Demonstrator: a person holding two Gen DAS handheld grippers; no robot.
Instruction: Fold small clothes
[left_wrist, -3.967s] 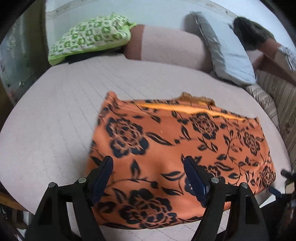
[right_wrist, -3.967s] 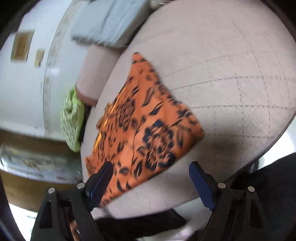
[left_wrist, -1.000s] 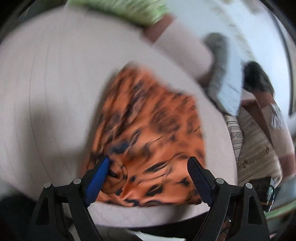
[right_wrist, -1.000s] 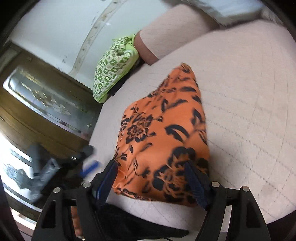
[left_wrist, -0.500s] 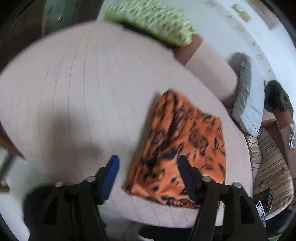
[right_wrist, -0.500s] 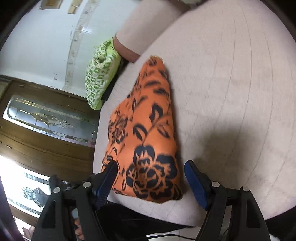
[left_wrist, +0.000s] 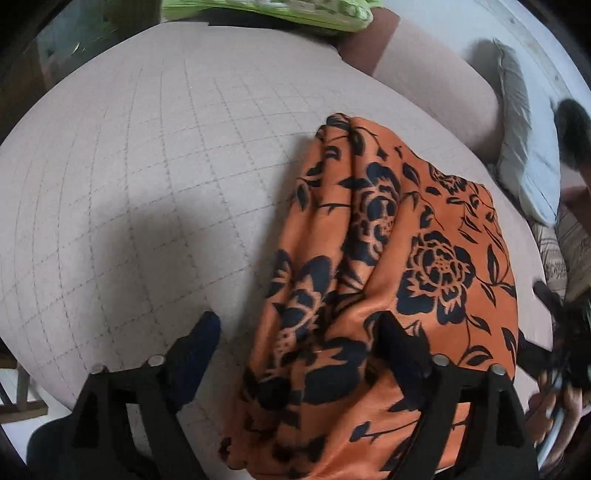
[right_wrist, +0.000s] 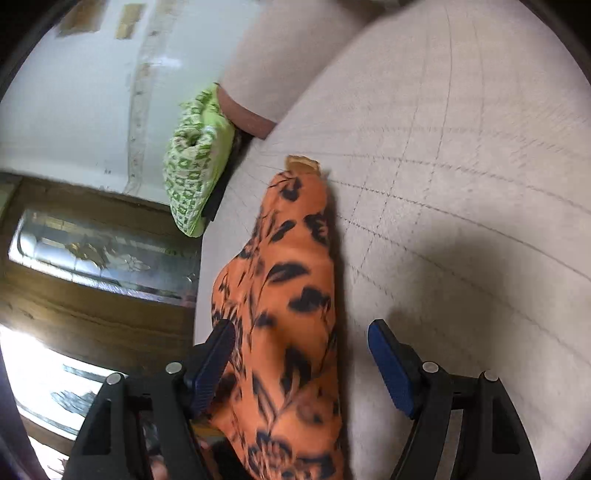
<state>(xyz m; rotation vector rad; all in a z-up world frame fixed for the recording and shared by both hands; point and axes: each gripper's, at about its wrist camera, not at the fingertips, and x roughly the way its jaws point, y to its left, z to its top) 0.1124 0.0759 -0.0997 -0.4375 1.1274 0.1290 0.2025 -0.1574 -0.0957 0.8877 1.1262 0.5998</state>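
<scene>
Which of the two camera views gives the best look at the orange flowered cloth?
The left wrist view: the cloth lies sharp there, its black flowers and folds clear across most of its surface. The right wrist view shows the cloth edge-on as a narrow, partly blurred strip.

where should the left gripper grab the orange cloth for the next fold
Probably at the near bunched edge of the orange cloth, coming down from above. The layers pile into ridges there and hang toward the bed edge, giving thickness to pinch. The left gripper, its jaws opening, already straddles that part.
</scene>
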